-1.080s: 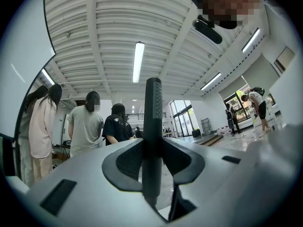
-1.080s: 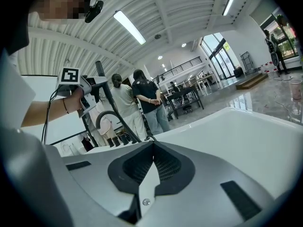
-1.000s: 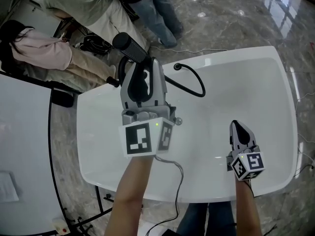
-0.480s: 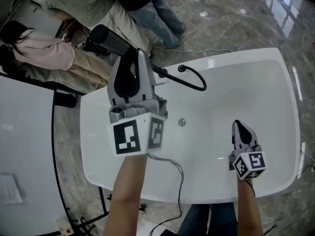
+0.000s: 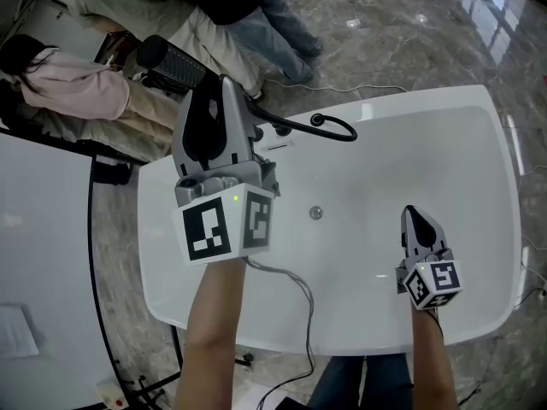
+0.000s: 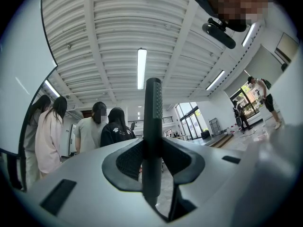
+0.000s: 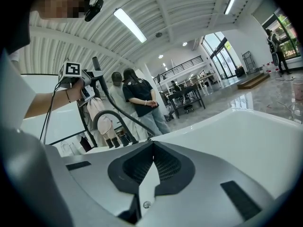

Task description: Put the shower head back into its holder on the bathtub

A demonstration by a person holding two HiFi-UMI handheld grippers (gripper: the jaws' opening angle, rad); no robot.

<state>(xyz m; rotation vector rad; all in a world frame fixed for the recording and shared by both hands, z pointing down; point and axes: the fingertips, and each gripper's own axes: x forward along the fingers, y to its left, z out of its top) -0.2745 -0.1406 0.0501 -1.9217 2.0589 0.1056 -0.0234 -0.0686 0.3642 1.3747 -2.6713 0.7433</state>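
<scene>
Black shower head [image 5: 171, 58] gripped, held above the bathtub [image 5: 479, 101] rim.
Nearest us, our right gripper [image 5: 411, 216] idles shut and empty, leaving room; farther off, our left gripper [image 5: 220, 88] pinches the handle so we can, we judge, lower it toward the black fittings [image 5: 317, 120].

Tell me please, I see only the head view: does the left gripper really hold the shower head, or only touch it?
Observer: It holds it. In the left gripper view, both pads of the left gripper press on the shower head handle.
Operator: And the right gripper, is something in it?
Observer: No. The right gripper view shows the right gripper shut, tips together, nothing between them.
Operator: Is the shower head high or low?
Observer: In the right gripper view it stands above the tub rim and does not touch it.
</scene>
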